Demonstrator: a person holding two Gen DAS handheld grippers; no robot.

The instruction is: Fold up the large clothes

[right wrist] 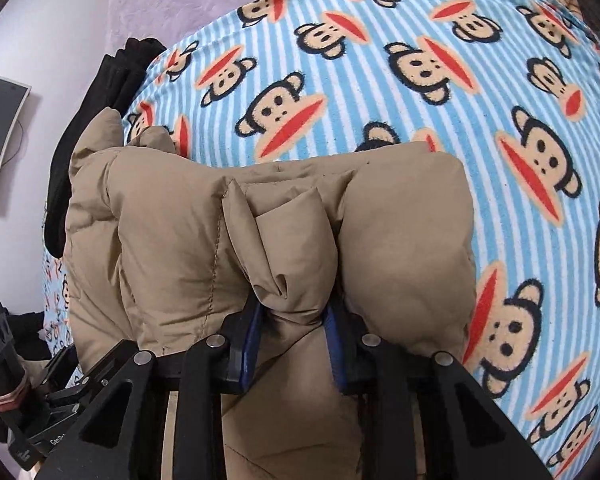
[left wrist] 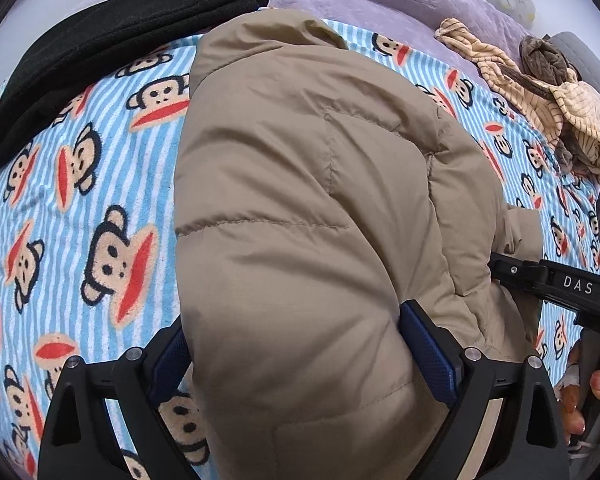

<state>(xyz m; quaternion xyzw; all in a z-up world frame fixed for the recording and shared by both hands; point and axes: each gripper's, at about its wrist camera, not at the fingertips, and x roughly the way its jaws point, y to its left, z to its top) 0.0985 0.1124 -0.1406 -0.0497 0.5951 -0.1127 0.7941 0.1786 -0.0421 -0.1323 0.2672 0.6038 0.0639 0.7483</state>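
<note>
A: Where is the coat [left wrist: 312, 216] right now?

B: It lies on the monkey blanket [left wrist: 80, 216]. You have it bunched into a fat roll. Its long way runs from your claws toward the far end of the blanket. The black clothes [left wrist: 112, 40] sit just beside the coat's far left corner. The striped clothes [left wrist: 540, 92] lie off to the coat's right, well apart from it.

A: What is your left claw [left wrist: 300, 364] doing?

B: Your left claw has its jaws spread wide around the near end of the coat. The blue pads [left wrist: 428, 356] press on both sides of the puffy roll. So it has hold of the coat, I think.

A: And your right claw [right wrist: 292, 340]?

B: Your right claw has its jaws close together. A small fold of the coat is pinched between them. That fold is at the coat's near right edge. In the left view you can see this claw touching the coat's right side.

A: Which claw is nearer to the coat?

B: Both are on it. The rest of the coat lies ahead of both claws, away from you.

A: What does the next move turn on?

B: I think you need to carry the near end forward, along the coat's long way. Keep both claws level, or the puffy roll may slip out.
</note>
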